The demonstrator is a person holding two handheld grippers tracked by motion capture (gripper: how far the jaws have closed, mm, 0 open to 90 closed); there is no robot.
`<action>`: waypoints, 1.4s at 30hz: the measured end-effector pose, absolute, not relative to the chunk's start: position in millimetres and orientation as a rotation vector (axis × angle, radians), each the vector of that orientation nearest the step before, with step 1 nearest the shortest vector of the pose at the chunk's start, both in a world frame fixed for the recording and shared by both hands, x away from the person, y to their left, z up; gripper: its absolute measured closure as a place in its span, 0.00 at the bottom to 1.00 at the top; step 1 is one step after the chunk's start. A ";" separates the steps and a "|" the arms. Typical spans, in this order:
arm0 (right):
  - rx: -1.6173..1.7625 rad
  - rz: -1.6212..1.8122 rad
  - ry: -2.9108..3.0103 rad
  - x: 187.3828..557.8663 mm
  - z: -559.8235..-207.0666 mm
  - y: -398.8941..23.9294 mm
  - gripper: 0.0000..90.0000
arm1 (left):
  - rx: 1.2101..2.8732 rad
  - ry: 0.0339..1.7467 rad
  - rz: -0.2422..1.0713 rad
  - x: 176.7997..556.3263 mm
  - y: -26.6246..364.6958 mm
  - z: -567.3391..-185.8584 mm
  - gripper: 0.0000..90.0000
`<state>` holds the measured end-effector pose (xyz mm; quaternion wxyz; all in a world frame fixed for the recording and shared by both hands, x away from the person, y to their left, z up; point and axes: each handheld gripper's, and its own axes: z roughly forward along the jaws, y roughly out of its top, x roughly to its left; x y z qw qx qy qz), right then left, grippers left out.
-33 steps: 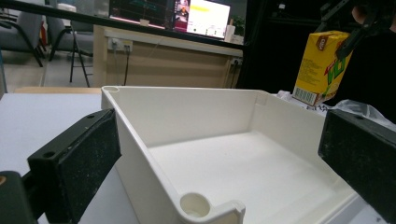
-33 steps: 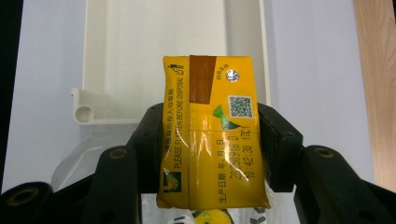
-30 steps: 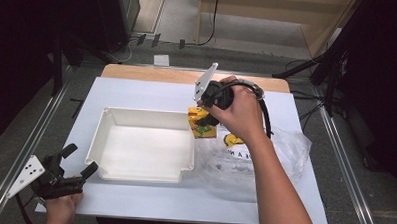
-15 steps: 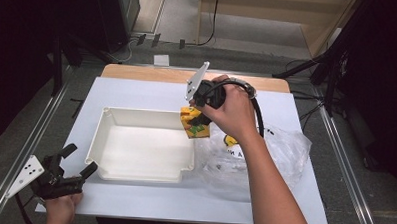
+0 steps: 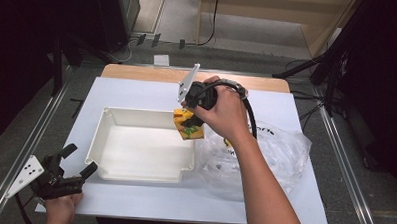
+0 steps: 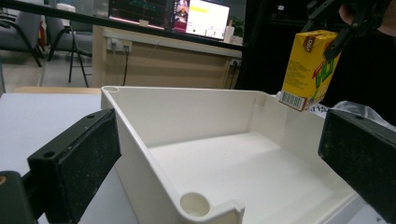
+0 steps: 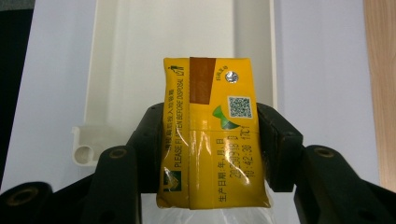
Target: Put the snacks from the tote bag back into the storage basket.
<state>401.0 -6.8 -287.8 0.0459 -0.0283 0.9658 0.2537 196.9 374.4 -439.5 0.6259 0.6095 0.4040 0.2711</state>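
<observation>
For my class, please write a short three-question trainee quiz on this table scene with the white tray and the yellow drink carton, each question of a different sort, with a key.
1. True or false: the right gripper is shut on the yellow drink carton.
2. Multiple choice: where is the carton in the high view? A) lying flat on the tray floor; B) held in the air at the far right corner of the white tray; C) inside the clear plastic bag.
3. Fill in: the left gripper stands with its jaws ____ near the tray's near left corner.

Key: 1 true. 2 B. 3 open, with nothing between them.
</observation>
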 end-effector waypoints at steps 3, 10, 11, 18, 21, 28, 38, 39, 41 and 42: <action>-0.099 0.780 2.940 401.3 -288.2 -3.8 0.57 | 1.399 0.926 0.622 197.0 374.4 -439.6 0.00; -0.090 0.782 2.951 401.6 -290.7 1.7 0.57 | 1.398 0.926 0.621 197.0 374.4 -439.6 0.00; -0.102 0.785 2.943 402.4 -291.2 2.6 0.57 | 1.397 0.926 0.620 197.0 374.4 -439.6 0.00; -0.130 0.797 2.959 401.9 -294.1 10.5 0.57 | 1.395 0.926 0.618 196.9 374.5 -439.6 0.00; -0.125 0.787 2.958 402.2 -295.4 13.5 0.57 | 1.396 0.925 0.619 196.9 374.5 -439.6 0.00; -0.131 0.791 2.959 401.8 -296.9 18.4 0.57 | 1.394 0.924 0.617 196.9 374.6 -439.6 0.00; -0.118 0.777 2.976 401.8 -300.4 22.9 0.57 | 1.395 0.923 0.617 196.7 374.2 -439.6 0.00; -0.124 0.783 2.974 401.8 -300.7 24.0 0.57 | 1.396 0.923 0.617 196.8 374.2 -439.6 0.00; -0.133 0.788 2.965 402.4 -301.3 25.5 0.57 | 1.395 0.923 0.616 196.9 374.3 -439.7 0.00; -0.128 0.787 2.975 402.1 -301.9 26.5 0.57 | 1.394 0.922 0.616 196.9 374.3 -439.7 0.00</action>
